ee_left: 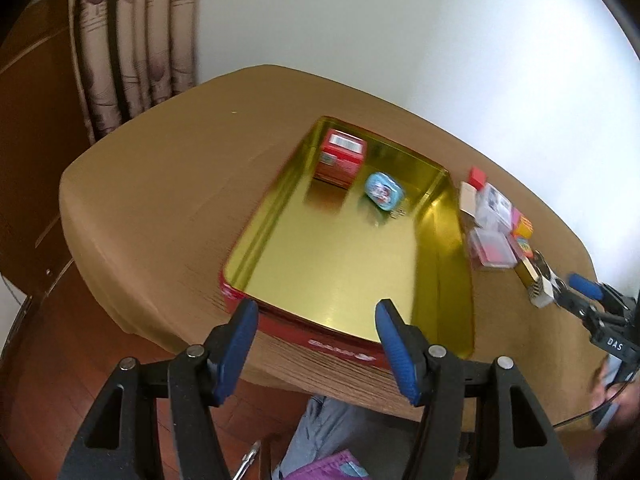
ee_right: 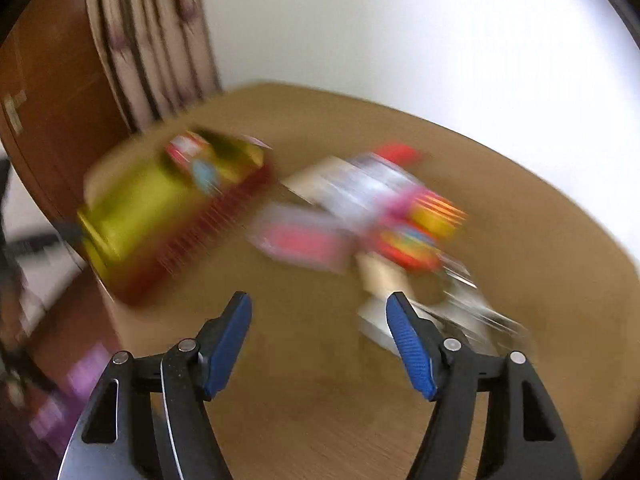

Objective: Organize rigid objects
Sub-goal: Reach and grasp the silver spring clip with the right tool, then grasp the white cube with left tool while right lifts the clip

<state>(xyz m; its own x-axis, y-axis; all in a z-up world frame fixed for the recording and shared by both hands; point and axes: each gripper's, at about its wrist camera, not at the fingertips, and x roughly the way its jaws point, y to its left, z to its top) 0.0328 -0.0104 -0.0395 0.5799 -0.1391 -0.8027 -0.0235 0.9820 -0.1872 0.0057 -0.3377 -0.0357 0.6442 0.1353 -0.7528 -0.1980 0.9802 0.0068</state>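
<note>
A red tin tray with a gold inside (ee_left: 444, 240) lies on the round brown table (ee_left: 168, 184). In it stand a red box (ee_left: 341, 156) and a small blue oval tin (ee_left: 383, 191) at the far end. My left gripper (ee_left: 316, 332) is open and empty over the tray's near edge. Right of the tray lies a cluster of small boxes and clear cases (ee_left: 494, 220). My right gripper (ee_right: 318, 328) is open and empty above the table, near the cluster (ee_right: 372, 208); its view is motion-blurred. It also shows in the left wrist view (ee_left: 568, 288), beside a pale checkered box (ee_left: 538, 288).
A patterned curtain (ee_left: 132, 40) and a wooden panel (ee_left: 28, 128) stand behind the table on the left. A white wall is behind. The wooden floor (ee_left: 48, 360) and the person's legs (ee_left: 320, 432) lie below the table's near edge.
</note>
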